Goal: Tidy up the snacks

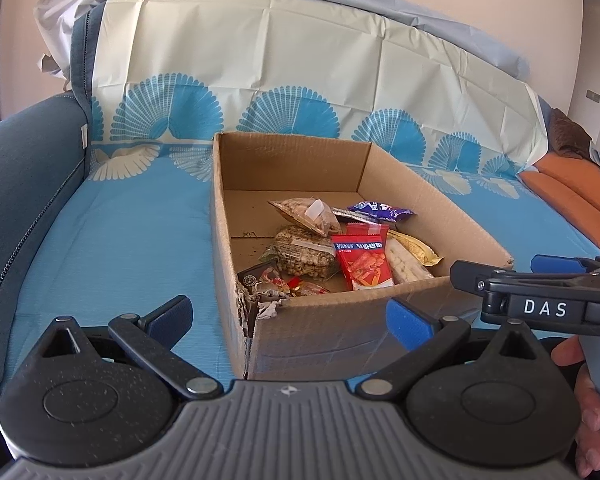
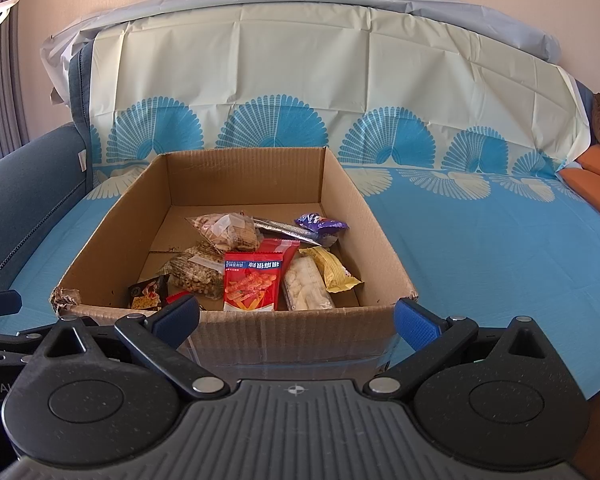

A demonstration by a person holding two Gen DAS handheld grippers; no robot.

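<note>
Cardboard box (image 2: 236, 320) of snacks (image 2: 252, 284) sat on blue-covered sofa (image 2: 480, 260). Left gripper (image 1: 288, 316) and right gripper (image 2: 296, 316) gaped wide, empty, touching nothing.

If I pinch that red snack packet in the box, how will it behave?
The red snack packet looks like glossy film, so probably slippery and floppy. It appears thin, so likely light. It leans on neighbouring packets in the cardboard box, so lifting it may shift them.

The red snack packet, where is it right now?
The red snack packet lies inside the cardboard box near its front wall, between a clear bag of nuts on its left and a white snack pack on its right.
</note>
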